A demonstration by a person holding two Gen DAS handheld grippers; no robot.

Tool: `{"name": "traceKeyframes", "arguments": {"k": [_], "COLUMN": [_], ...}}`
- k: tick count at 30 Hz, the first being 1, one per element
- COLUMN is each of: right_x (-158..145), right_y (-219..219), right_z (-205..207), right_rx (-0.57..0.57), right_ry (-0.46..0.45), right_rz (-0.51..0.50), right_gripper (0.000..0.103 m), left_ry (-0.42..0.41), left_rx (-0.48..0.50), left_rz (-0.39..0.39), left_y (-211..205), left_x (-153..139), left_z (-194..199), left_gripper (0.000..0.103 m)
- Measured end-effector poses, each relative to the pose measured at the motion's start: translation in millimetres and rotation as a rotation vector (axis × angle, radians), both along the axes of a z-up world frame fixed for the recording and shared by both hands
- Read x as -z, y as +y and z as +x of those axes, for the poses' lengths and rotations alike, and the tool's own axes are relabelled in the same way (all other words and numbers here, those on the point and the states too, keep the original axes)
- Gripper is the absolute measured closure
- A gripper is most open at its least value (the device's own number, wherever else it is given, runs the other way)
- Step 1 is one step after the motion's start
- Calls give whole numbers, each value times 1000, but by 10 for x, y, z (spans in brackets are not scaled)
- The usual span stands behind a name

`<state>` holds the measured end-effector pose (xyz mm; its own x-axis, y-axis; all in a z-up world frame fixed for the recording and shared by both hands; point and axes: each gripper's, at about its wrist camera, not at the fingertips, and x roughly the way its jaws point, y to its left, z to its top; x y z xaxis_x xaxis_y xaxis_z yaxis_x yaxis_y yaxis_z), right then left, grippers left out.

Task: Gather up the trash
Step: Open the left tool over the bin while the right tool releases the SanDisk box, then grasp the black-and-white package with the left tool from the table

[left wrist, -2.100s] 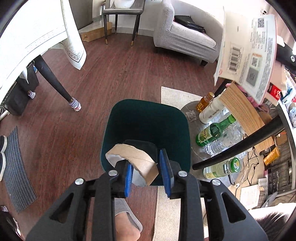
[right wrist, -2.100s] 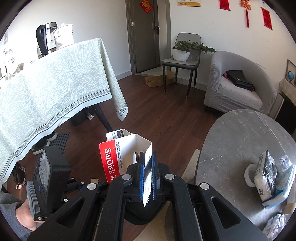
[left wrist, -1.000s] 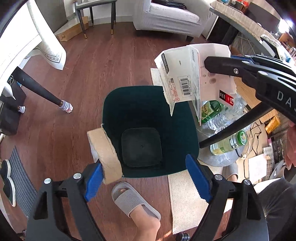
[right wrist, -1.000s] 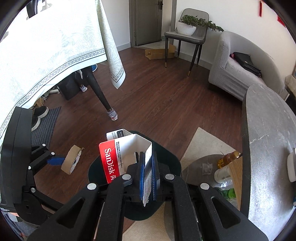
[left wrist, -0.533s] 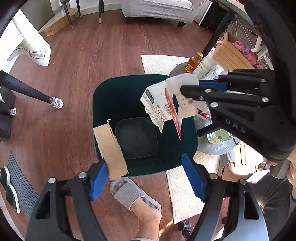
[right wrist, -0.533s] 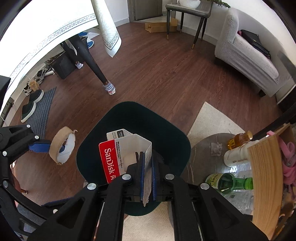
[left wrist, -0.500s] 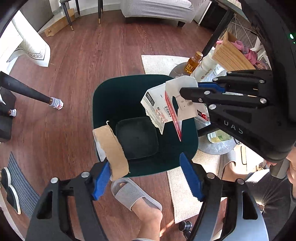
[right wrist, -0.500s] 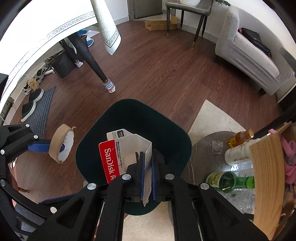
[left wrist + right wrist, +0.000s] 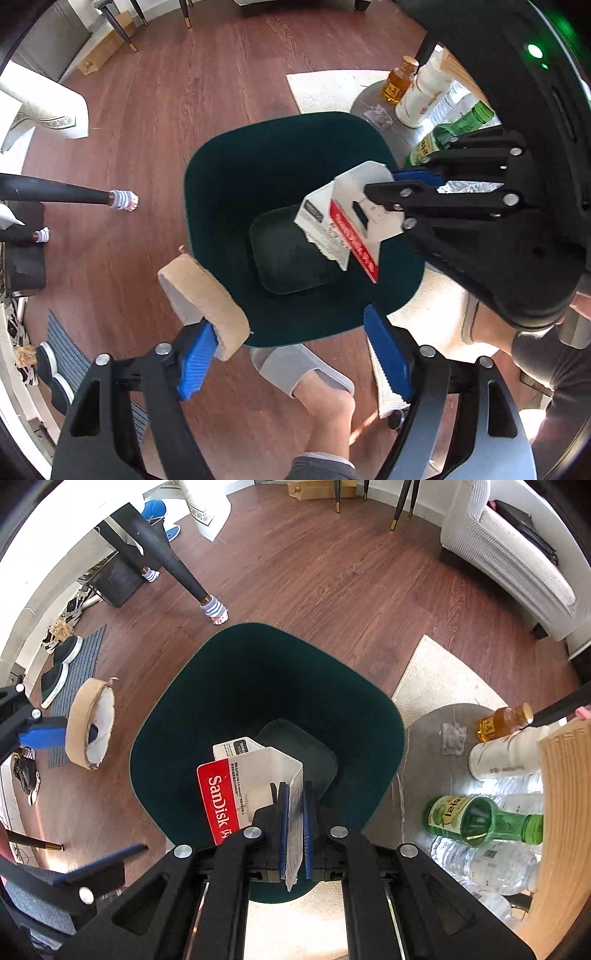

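Pinching the torn SanDisk package (image 9: 236,794) in the right gripper (image 9: 293,812), tongs drawn narrow on one white flap, and holding it low over the mouth of the dark green bin (image 9: 166,716), roughly above the dark floor of the bin. Carrying the cardboard tape ring (image 9: 203,295) on the left gripper (image 9: 291,345), tongs spread wide, with the ring apparently clinging to one blue pad only. Hanging it at the bin's rim; not telling from either view whether it is over the opening or just outside it above the wooden floor. Standing close by with a slippered foot (image 9: 299,369) at the bin's edge, bottles (image 9: 480,819) grouped on the low round table (image 9: 424,746) just beside it.

Judging progress: seeing nothing lying inside the bin yet, so counting both pieces as brought but not dropped. Leaving still the freeing of the package, the shaking loose of the ring, and any further rubbish elsewhere.

Comparing with two seconds ago: then clamping the ring between closed left tongs above the bin, now gaping with the ring stuck aside. Bringing the package from out over the room down to the bin, lower than half a second back.
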<state>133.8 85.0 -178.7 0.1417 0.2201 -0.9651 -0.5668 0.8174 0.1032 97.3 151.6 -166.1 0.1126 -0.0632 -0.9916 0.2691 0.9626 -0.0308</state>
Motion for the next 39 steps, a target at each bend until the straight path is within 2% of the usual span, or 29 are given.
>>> {"name": "traceKeyframes", "arguments": {"k": [2, 5, 6, 7, 8, 9, 14, 16, 18, 23, 29, 33, 39], "right_x": [29, 82, 110, 142, 169, 182, 138, 124, 104, -4, -108, -169, -263], "right_y": [5, 44, 47, 35, 25, 16, -36, -93, -136, -176, -265, -324, -314], "right_z": [7, -4, -1, 3, 1, 6, 13, 32, 39, -9, -77, -148, -357], "right_rx": [5, 14, 26, 40, 48, 48, 40, 53, 59, 54, 46, 25, -58], "right_ry": [16, 9, 20, 34, 43, 49, 48, 77, 101, 68, 57, 54, 49], "right_rz": [21, 4, 1, -1, -1, 3, 28, 79, 125, 128, 131, 142, 147], "right_gripper": [95, 93, 83, 55, 41, 33, 33, 33, 33, 33, 33, 33, 46], "left_ry": [-7, 11, 8, 7, 5, 2, -29, -46, -63, -80, -131, -174, -256], "left_rx": [36, 42, 42, 39, 27, 12, 21, 33, 42, 94, 137, 110, -5], "left_rz": [51, -5, -36, -49, -47, -43, -60, -60, -57, -42, -112, -123, -110], "left_y": [-64, -59, -42, -25, 7, 33, 23, -6, -9, -67, -69, 19, 108], "left_x": [27, 22, -6, -22, -30, -31, -136, -193, -276, -427, -714, -842, -1050], "left_z": [-33, -75, -87, -91, -88, -81, -102, -129, -172, -275, -356, -325, -187], "left_gripper": [24, 24, 24, 24, 24, 24, 28, 36, 38, 59, 64, 66, 70]}}
